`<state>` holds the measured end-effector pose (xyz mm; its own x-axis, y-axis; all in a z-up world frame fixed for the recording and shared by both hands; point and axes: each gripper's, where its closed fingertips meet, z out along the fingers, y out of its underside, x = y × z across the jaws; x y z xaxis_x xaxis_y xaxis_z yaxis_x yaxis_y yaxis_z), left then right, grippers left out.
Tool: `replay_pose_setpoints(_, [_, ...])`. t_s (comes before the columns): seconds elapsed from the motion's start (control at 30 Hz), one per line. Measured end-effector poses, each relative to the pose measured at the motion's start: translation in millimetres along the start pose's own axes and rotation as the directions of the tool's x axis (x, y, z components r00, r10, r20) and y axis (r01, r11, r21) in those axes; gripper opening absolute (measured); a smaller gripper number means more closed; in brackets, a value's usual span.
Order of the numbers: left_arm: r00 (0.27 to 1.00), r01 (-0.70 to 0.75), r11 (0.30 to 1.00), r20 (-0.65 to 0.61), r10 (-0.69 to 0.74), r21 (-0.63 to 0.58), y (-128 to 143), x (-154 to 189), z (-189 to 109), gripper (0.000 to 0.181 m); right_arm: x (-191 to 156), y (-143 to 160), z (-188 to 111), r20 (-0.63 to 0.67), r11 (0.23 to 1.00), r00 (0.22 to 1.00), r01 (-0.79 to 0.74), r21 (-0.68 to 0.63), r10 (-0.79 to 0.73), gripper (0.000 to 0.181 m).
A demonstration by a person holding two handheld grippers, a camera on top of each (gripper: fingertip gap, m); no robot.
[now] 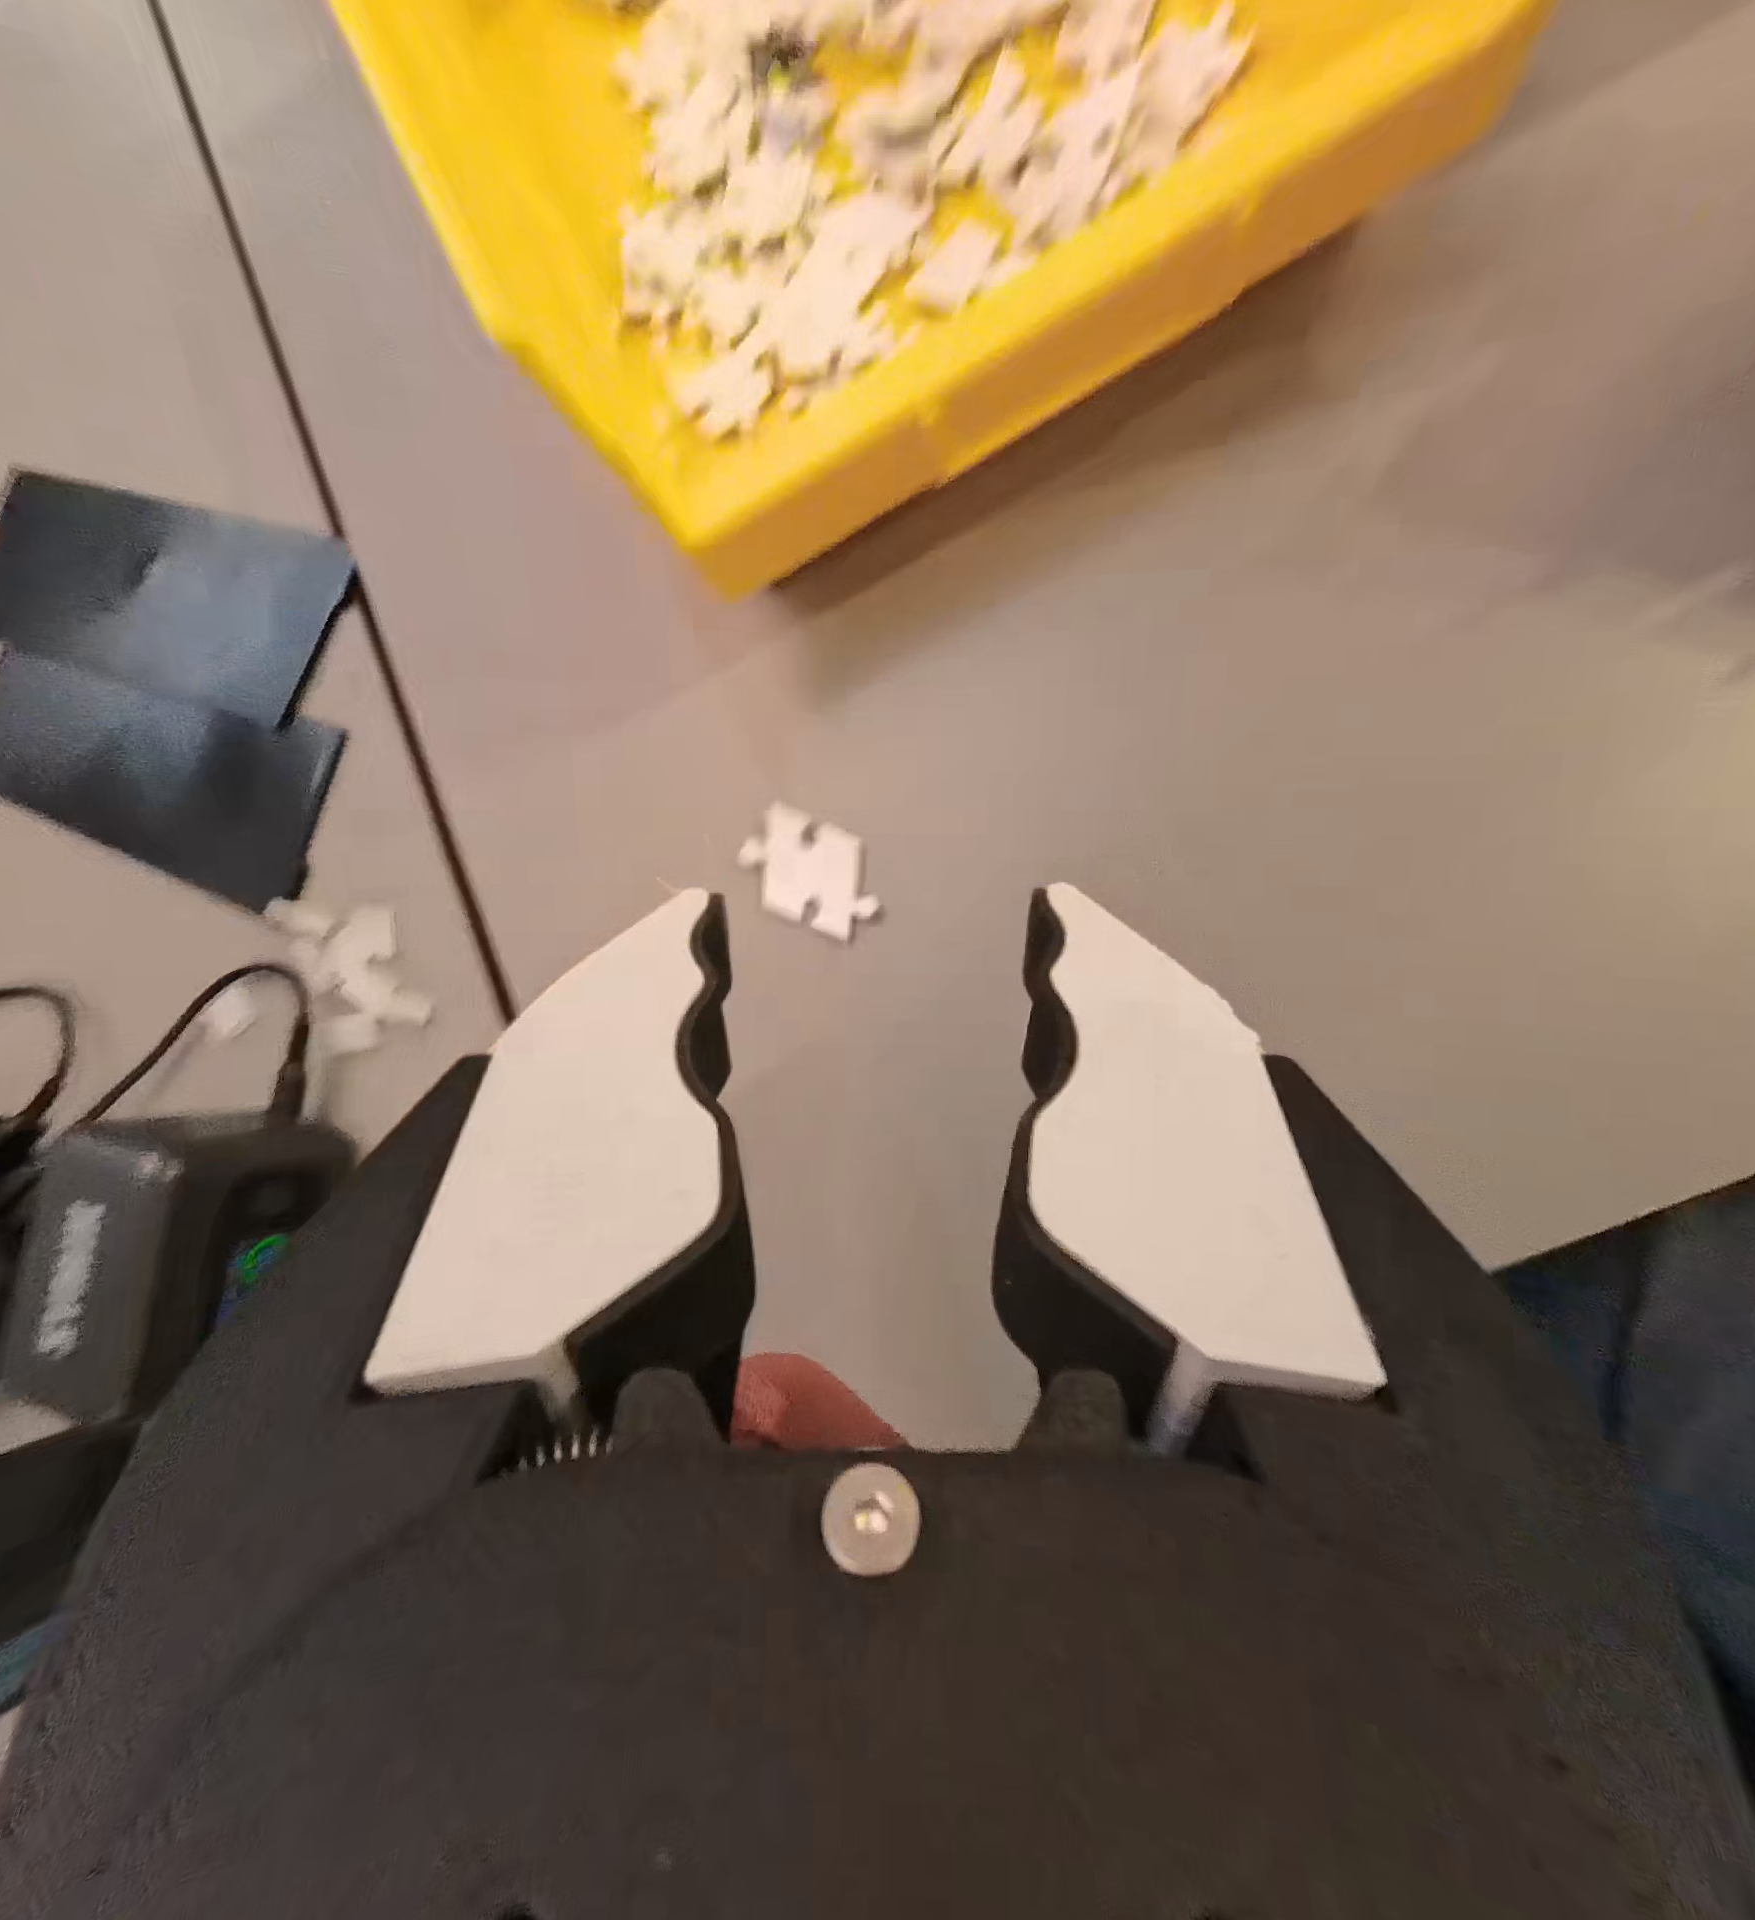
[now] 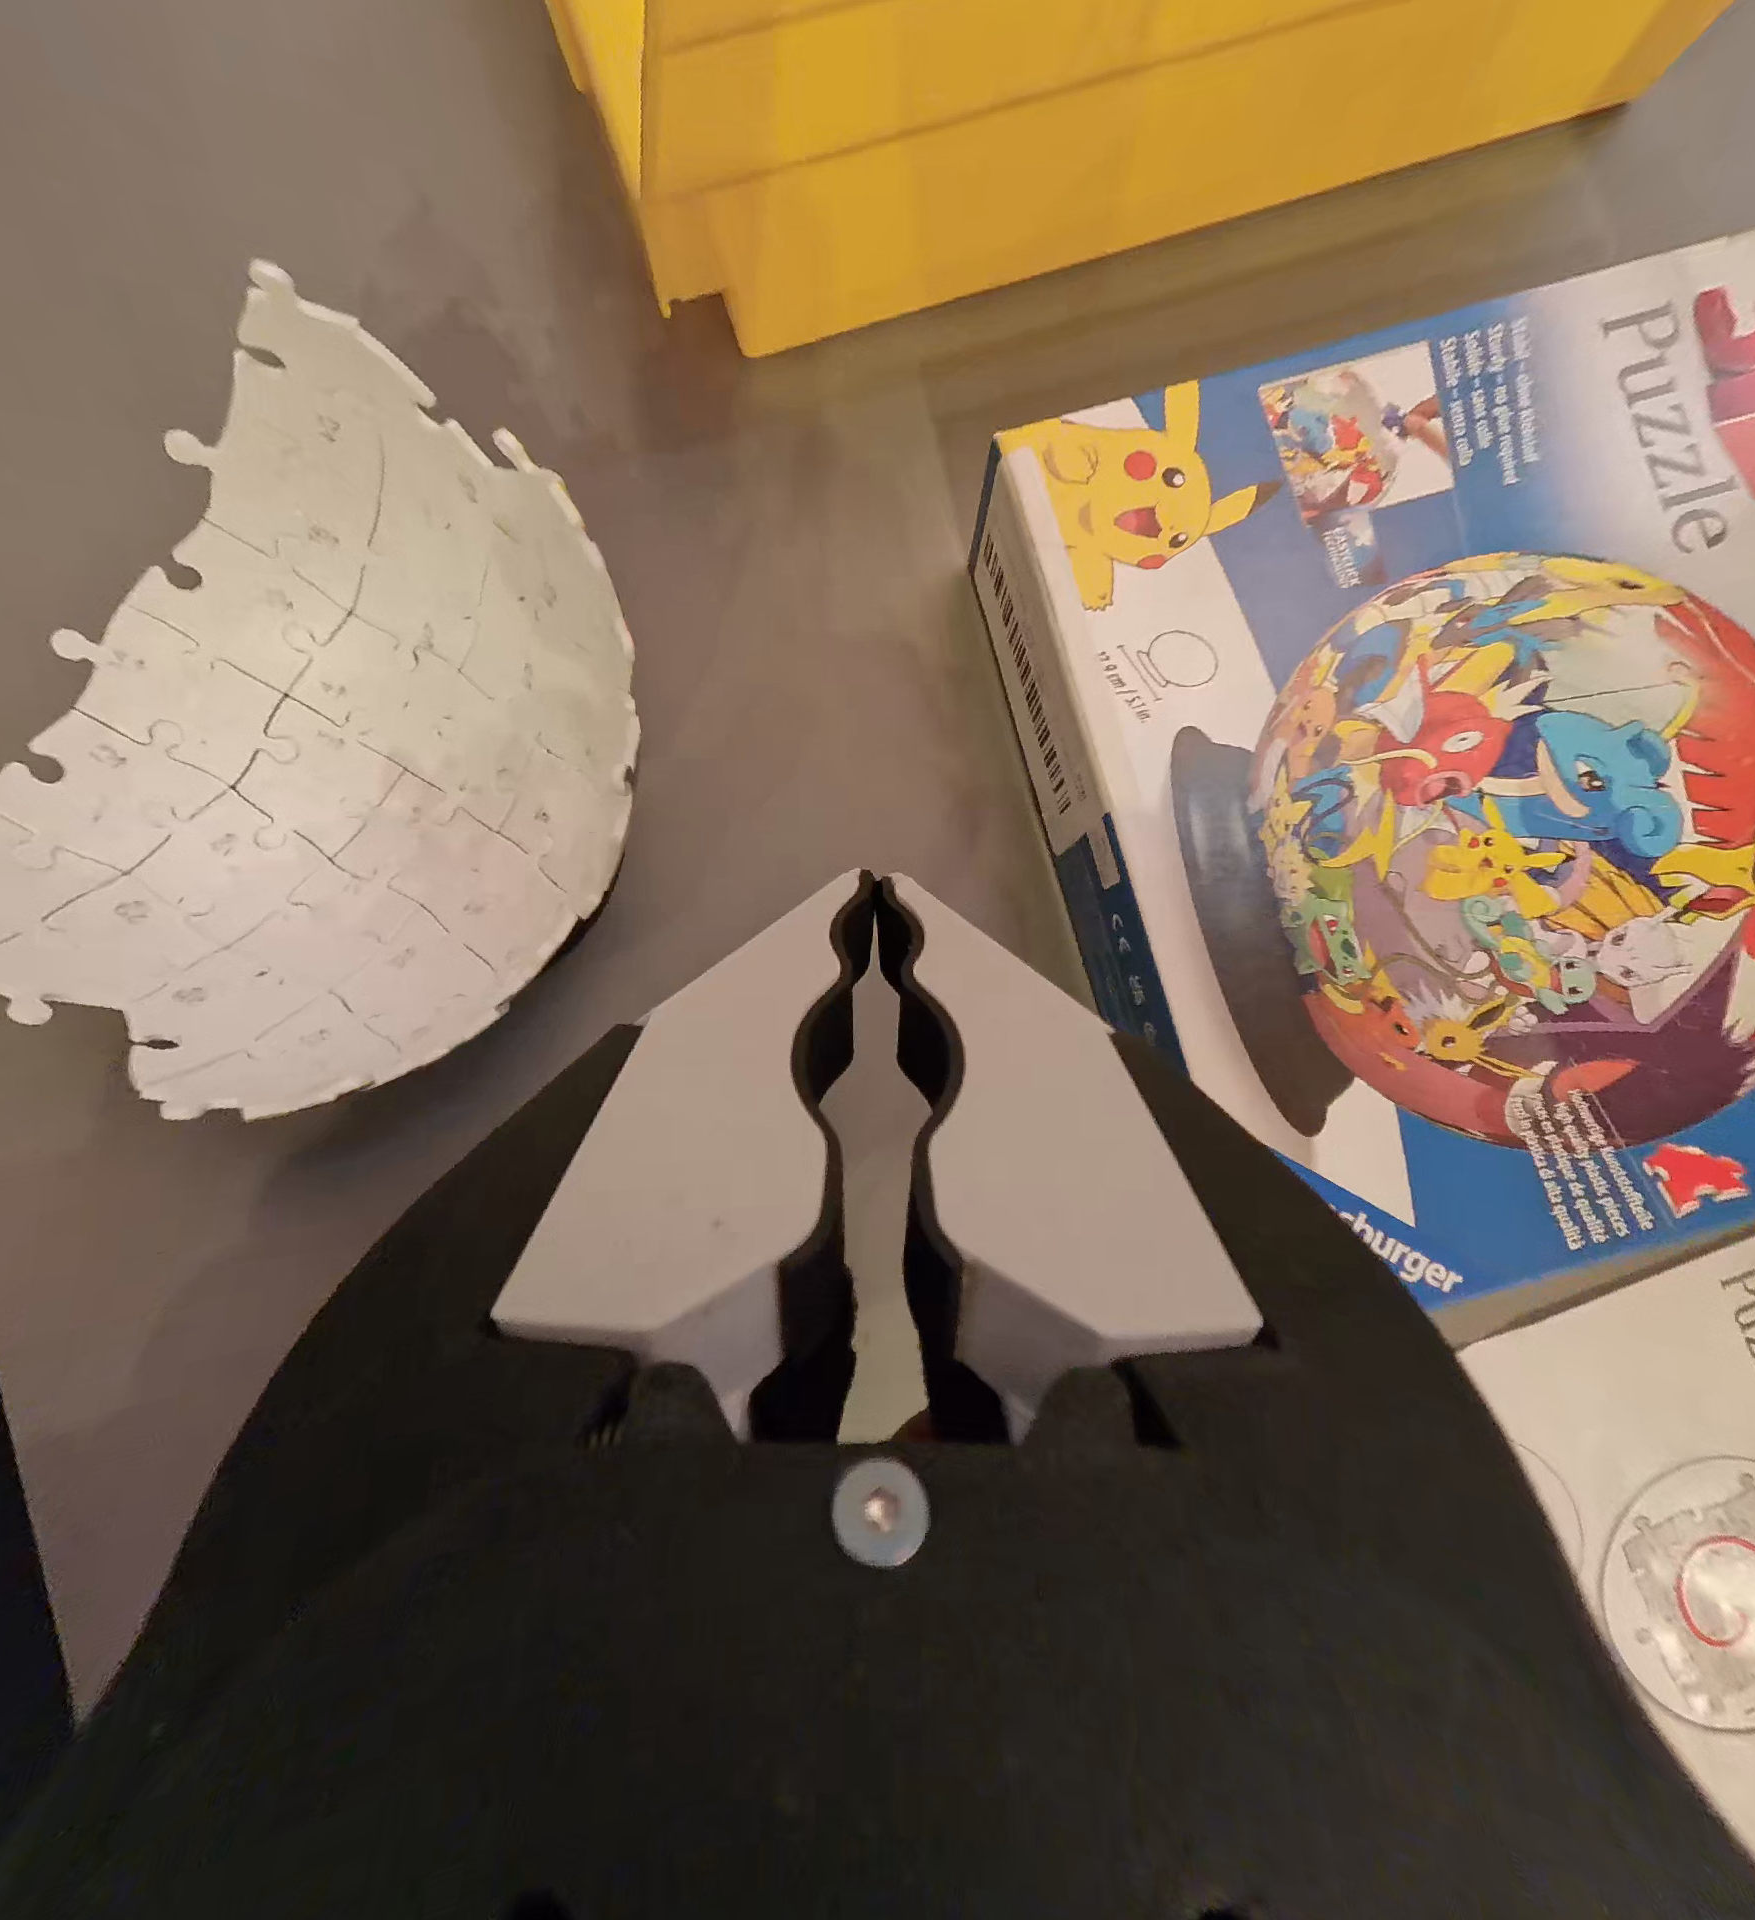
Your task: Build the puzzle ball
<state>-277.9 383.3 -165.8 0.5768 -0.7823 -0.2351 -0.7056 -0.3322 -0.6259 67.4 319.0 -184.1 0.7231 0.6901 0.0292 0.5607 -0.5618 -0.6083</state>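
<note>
In the left wrist view, a single white puzzle piece (image 1: 813,871) lies on the grey table just beyond my left gripper (image 1: 878,909), which is open and empty. A yellow bin (image 1: 956,436) farther off holds several loose white pieces (image 1: 852,208). In the right wrist view, a partly built curved shell of the puzzle ball (image 2: 312,748) lies white side up to the left of my right gripper (image 2: 875,883), which is shut with nothing between its tips.
The puzzle box (image 2: 1424,790) and an instruction sheet (image 2: 1683,1558) lie right of the right gripper. Yellow bins (image 2: 1060,156) stand ahead. In the left wrist view, dark cards (image 1: 146,675), a few loose pieces (image 1: 353,977) and a cabled black device (image 1: 125,1247) sit at left. My right fingertips sit around 35 cm from my left ones. Between my left fingertips and the cabled black device (image 1: 125,1247) there is roughly 20 cm.
</note>
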Motion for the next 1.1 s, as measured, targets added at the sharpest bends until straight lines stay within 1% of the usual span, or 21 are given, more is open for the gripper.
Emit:
replay_pose_setpoints(0.03, [1.0, -0.02, 0.999, 0.008, 0.02, -0.027, 9, -7, 1, 0.054, -1, -2, -2, -0.004, 1.0, 1.0, -0.001, 0.011, 0.001, 0.0])
replay_pose_setpoints(0.1, [1.0, -0.001, 0.998, 0.023, 0.003, -0.06, 23, -21, 12, 0.052, -6, -4, -2, 0.013, 1.0, 1.0, -0.002, 0.025, 0.002, 0.0])
replay_pose_setpoints(0.17, [1.0, -0.009, 0.997, -0.014, 0.008, -0.075, 27, -20, 26, 0.052, -10, -4, 0, 0.024, 1.0, 1.0, 0.002, 0.026, -0.002, 0.0])
replay_pose_setpoints(0.23, [0.998, -0.059, 0.99, -0.04, 0.054, -0.13, 34, -19, 43, 0.052, -13, -5, 1, 0.022, 1.0, 1.0, 0.012, 0.029, -0.012, 0.0])
replay_pose_setpoints(0.27, [0.997, -0.059, 0.987, -0.059, 0.051, -0.149, 37, -19, 52, 0.049, -15, -5, 1, 0.025, 0.999, 1.0, 0.01, 0.034, -0.011, 0.0])
replay_pose_setpoints(0.33, [0.995, -0.025, 0.989, -0.101, 0.01, -0.148, 37, -18, 64, 0.04, -16, -6, 1, 0.025, 0.999, 1.0, 0.003, 0.044, -0.004, 0.0])
replay_pose_setpoints(0.37, [0.991, -0.005, 0.991, -0.134, -0.013, -0.136, 34, -14, 67, 0.031, -16, -6, 1, 0.025, 0.999, 1.0, -0.002, 0.05, 0.001, 0.0])
replay_pose_setpoints(0.4, [0.991, -0.002, 0.992, -0.134, -0.015, -0.13, 32, -14, 70, 0.026, -16, -6, 0, 0.026, 0.998, 1.0, -0.009, 0.056, 0.008, 0.0])
replay_pose_setpoints(0.43, [0.993, -0.023, 0.992, -0.12, 0.008, -0.123, 30, -15, 73, 0.016, -15, -6, 0, 0.025, 0.998, 1.0, -0.016, 0.063, 0.014, 0.0])
replay_pose_setpoints(0.47, [0.994, -0.039, 0.992, -0.105, 0.027, -0.117, 29, -16, 75, 0.011, -14, -6, -1, 0.023, 0.997, 1.0, -0.021, 0.067, 0.02, 0.0])
replay_pose_setpoints(0.53, [0.994, -0.025, 0.995, -0.11, 0.014, -0.097, 26, -15, 77, 0.008, -13, -5, -1, 0.021, 0.997, 0.999, -0.029, 0.071, 0.028, 0.0])
replay_pose_setpoints(0.6, [0.993, -0.065, 0.995, -0.099, 0.057, -0.075, 25, -14, 77, 0.005, -12, -7, -1, 0.022, 0.996, 0.999, -0.032, 0.079, 0.03, 0.0])
replay_pose_setpoints(0.63, [0.992, -0.063, 0.995, -0.11, 0.055, -0.073, 25, -11, 77, 0.0, -12, -8, -1, 0.023, 0.996, 0.999, -0.03, 0.08, 0.028, 0.0])
replay_pose_setpoints(0.7, [0.993, -0.047, 0.997, -0.11, 0.04, -0.068, 25, -10, 77, 0.0, -12, -10, -2, 0.018, 0.996, 1.0, -0.021, 0.082, 0.02, 0.0])
replay_pose_setpoints(0.8, [0.986, -0.105, 0.993, -0.137, 0.098, -0.049, 23, 3, 74, 0.0, -12, -13, -3, 0.017, 0.996, 1.0, -0.017, 0.091, 0.016, 0.0])
replay_pose_setpoints(0.87, [0.985, -0.103, 0.994, -0.141, 0.098, -0.03, 20, 6, 67, 0.0, -12, -14, -6, 0.017, 0.995, 1.0, -0.017, 0.095, 0.016, 0.0])
replay_pose_setpoints(0.9, [0.989, -0.071, 0.997, -0.127, 0.071, 0.005, 13, 2, 61, 0.008, -12, -14, -7, 0.015, 0.995, 1.0, -0.018, 0.097, 0.017, 0.0])
replay_pose_setpoints(0.93, [0.99, -0.033, 0.999, -0.139, 0.037, 0.029, 8, 1, 55, 0.025, -12, -15, -8, 0.013, 0.995, 1.0, -0.02, 0.1, 0.019, 0.0])
replay_pose_setpoints(0.97, [0.985, -0.009, 1.0, -0.169, 0.012, 0.017, 9, 1, 52, 0.039, -12, -15, -9, 0.015, 0.995, 1.0, -0.022, 0.101, 0.021, 0.0])
replay_pose_setpoints(1.03, [0.982, -0.01, 0.998, -0.189, -0.002, -0.06, 24, -2, 57, 0.045, -12, -16, -11, 0.017, 0.994, 1.0, -0.025, 0.107, 0.023, 0.0])
replay_pose_setpoints(1.1, [0.98, -0.037, 0.995, -0.197, 0.018, -0.094, 34, -5, 66, 0.05, -13, -18, -11, 0.02, 0.993, 0.999, -0.028, 0.116, 0.026, 0.0])
